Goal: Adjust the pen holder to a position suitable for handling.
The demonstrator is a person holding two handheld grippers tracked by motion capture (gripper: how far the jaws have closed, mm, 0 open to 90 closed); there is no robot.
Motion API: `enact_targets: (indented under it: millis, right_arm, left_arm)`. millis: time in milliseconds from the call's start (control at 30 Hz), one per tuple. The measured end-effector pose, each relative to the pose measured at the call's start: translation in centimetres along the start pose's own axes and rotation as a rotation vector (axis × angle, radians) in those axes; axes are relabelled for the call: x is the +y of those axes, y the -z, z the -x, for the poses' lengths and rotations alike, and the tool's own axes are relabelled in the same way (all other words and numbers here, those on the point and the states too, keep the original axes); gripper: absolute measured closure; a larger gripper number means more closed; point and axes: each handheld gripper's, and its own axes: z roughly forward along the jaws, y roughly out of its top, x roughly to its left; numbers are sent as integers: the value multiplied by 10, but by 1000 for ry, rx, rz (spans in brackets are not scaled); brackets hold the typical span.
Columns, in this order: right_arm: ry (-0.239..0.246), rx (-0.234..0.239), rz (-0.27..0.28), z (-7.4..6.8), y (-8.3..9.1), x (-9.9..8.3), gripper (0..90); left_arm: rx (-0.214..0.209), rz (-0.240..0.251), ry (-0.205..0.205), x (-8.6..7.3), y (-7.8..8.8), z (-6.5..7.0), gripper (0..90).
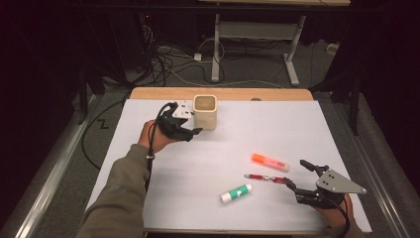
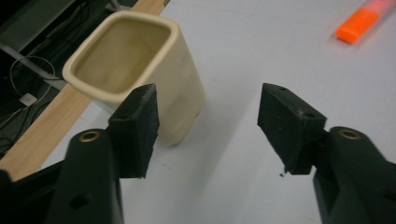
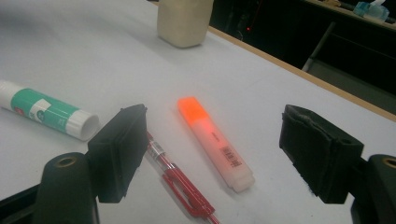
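The left gripper, jaws apart and empty, is hovering just beside the cream cup near the far edge; the right gripper, also open, is waiting by the red pen; it should be closing squarely across the barrel.

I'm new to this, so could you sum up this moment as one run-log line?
left gripper: open beside cream cup | right gripper: open, near red pen | orange highlighter, glue stick: lying on table
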Motion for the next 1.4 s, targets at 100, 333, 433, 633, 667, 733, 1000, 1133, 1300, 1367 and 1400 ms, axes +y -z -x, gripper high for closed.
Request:
enact_targets:
  millis: [100,333,433,633,667,733,1000,1133,1300,1367,1400]
  right_arm:
    - [2,10,4,1,1,0,238]
    - [-3,33,9,3,-1,-2,238]
    - [1,53,13,1,-1,1,238]
    - [21,108,-12,-5,-5,2,261]
    - [21,111,-14,-5,-6,1,262]
    - [27,115,-19,-6,-6,2,264]
    - [36,147,-33,-10,-11,2,275]
    - [42,154,-39,-11,-13,2,282]
    - [42,165,-45,-11,-13,2,283]
    - [40,166,-40,-11,-13,2,283]
    - [40,166,-40,-11,-13,2,283]
  left_arm:
    - [-38,-48,4,17,-11,-13,429]
    - [-97,-125,-14,44,-32,-34,483]
    - [-173,-178,19,46,-50,-48,540]
    - [-251,-197,41,41,-69,-60,637]
    - [-251,-197,41,41,-69,-60,645]
    - [-263,-190,31,40,-70,-61,653]
    - [-316,-175,-25,40,-74,-66,701]
    - [-353,-156,-40,40,-78,-65,795]
    - [-390,-157,-41,38,-76,-64,805]
    - [-389,-169,-57,40,-75,-59,806]
    - [-398,-173,-63,40,-75,-58,806]
